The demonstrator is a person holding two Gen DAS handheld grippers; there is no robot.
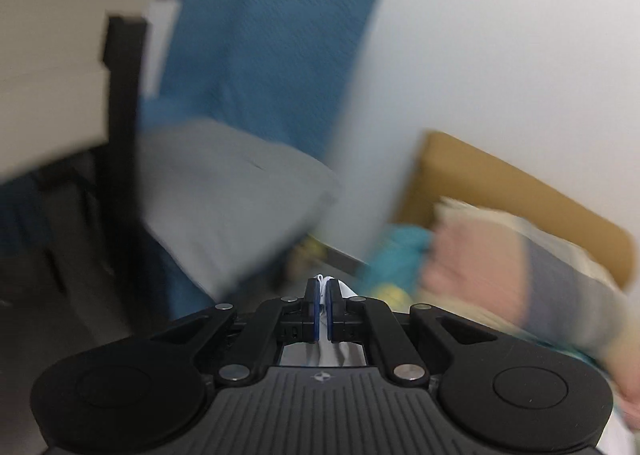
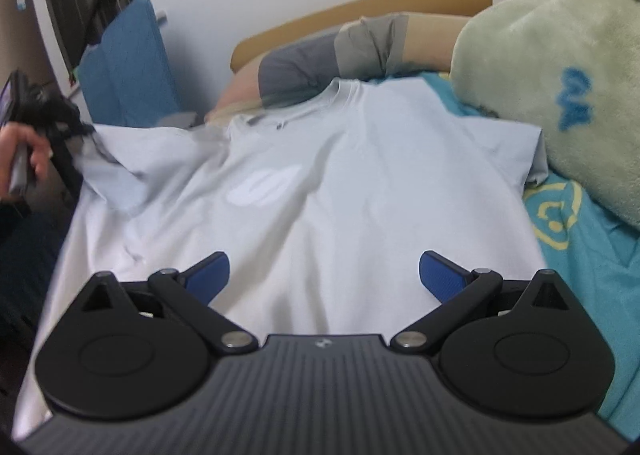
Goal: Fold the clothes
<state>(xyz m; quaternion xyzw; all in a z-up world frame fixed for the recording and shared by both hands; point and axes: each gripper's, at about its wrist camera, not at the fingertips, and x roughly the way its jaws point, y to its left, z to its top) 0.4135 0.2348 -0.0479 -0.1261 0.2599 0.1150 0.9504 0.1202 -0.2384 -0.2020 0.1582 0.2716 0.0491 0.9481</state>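
Right wrist view: a pale T-shirt lies spread on the bed, and one sleeve is lifted by the left tool.

The shirt lies flat, collar away from the right tool, probably so that the sides can be folded inward. This tool hangs over the lower part of the shirt with its blue pads wide apart and nothing between them. It points forward and down. Far to its left, a hand holds the left tool, which pulls the sleeve up from the bed. In the left wrist view, blurred, the left tool has its pads pressed together on white cloth. A green blanket lies to the right of the shirt.
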